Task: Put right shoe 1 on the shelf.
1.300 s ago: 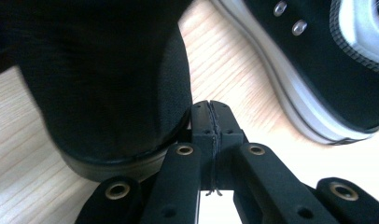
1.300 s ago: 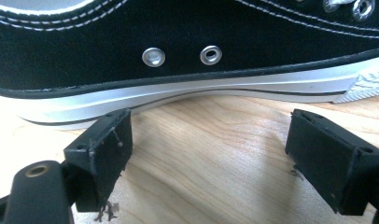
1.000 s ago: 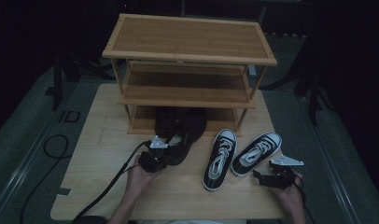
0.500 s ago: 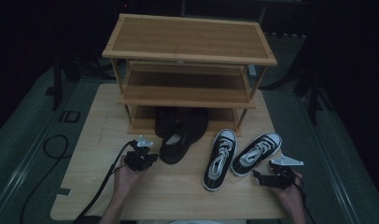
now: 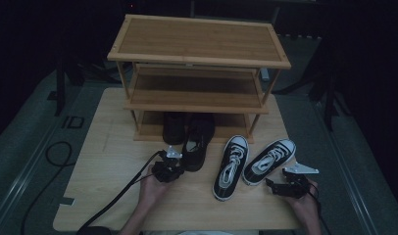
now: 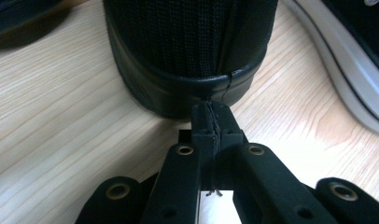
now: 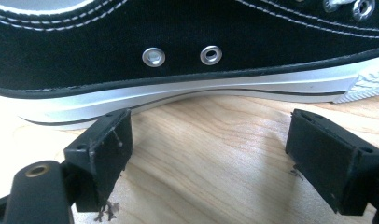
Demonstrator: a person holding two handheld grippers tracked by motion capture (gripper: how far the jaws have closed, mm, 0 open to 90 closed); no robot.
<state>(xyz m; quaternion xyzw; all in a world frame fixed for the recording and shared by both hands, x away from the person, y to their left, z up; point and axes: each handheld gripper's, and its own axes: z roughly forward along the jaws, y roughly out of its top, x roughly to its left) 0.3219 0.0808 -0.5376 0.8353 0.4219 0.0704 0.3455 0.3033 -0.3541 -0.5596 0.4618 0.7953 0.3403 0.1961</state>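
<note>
Hidden parts: we see the second black slip-on (image 5: 173, 128) tucked under the bottom shelf of the shoe rack (image 5: 199, 61), its front lost in shadow there; the room around the table (image 5: 109, 147) is too dark for us to make out.
Cut off: in the left gripper view we see just the rounded heel of the black slip-on shoe (image 6: 187, 51), its upper running off the top edge; in the right gripper view the sneaker's side (image 7: 187, 56) runs off both sides of the frame.
Left gripper: we hold the left gripper (image 5: 168, 169) in front of the shoe rack, toward its left half, at the heel of the black slip-on shoe (image 5: 197, 144). In its own view the left gripper (image 6: 211, 122) has its jaws pressed flat together with nothing between them, and their tips sit right at the heel's rubber rim; we cannot tell whether they quite touch it.
Black slip-on shoe: it lies on the table in front of the shoe rack, toe pointing in under the bottom shelf, heel toward us.
Right gripper: we hold the right gripper (image 5: 284, 187) in front of the shoe rack, out past its right end, just beside the heel end of the right sneaker (image 5: 268, 161). In its own view the right gripper (image 7: 211, 140) has its jaws spread wide, bare wood between them, holding nothing; the white sole stands just beyond the tips.
Left sneaker: the left sneaker (image 5: 230, 166) lies between the slip-on and the right sneaker, in front of the shoe rack.
</note>
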